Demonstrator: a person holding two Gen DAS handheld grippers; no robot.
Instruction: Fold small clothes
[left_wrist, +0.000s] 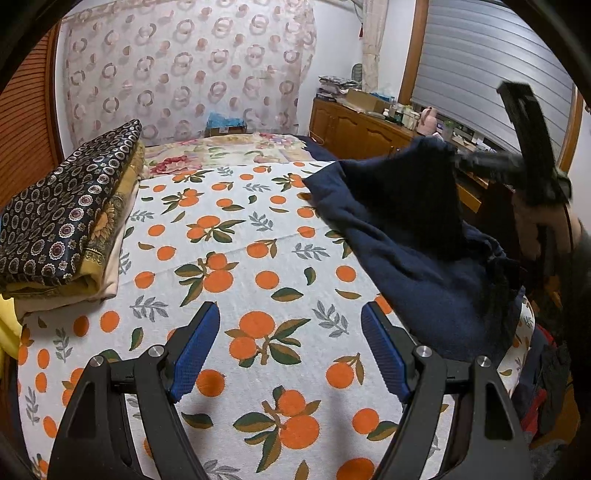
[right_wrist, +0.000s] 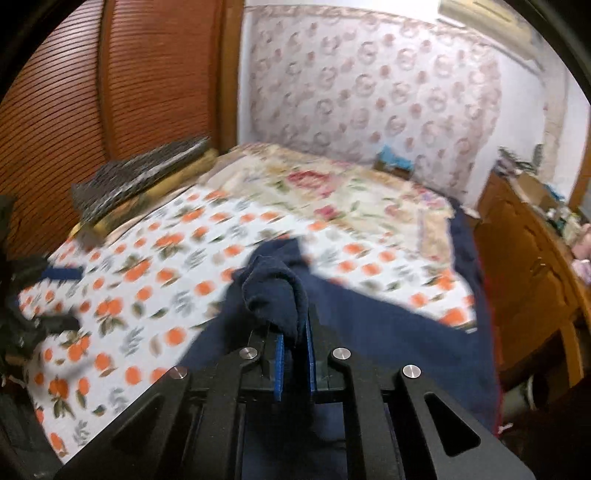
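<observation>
Right gripper (right_wrist: 293, 354): jaws clamped on a bunched edge of the navy garment (left_wrist: 413, 236), raised off the bed (left_wrist: 258, 236); the rest of the cloth drapes down and trails toward the bed's right side. Left gripper (left_wrist: 290, 347): jaws wide open, nothing between them, hovering over bare orange-print cover, garment off to its right and slightly ahead. Likely next: left reaches right for a free edge so the piece can be spread flat.
</observation>
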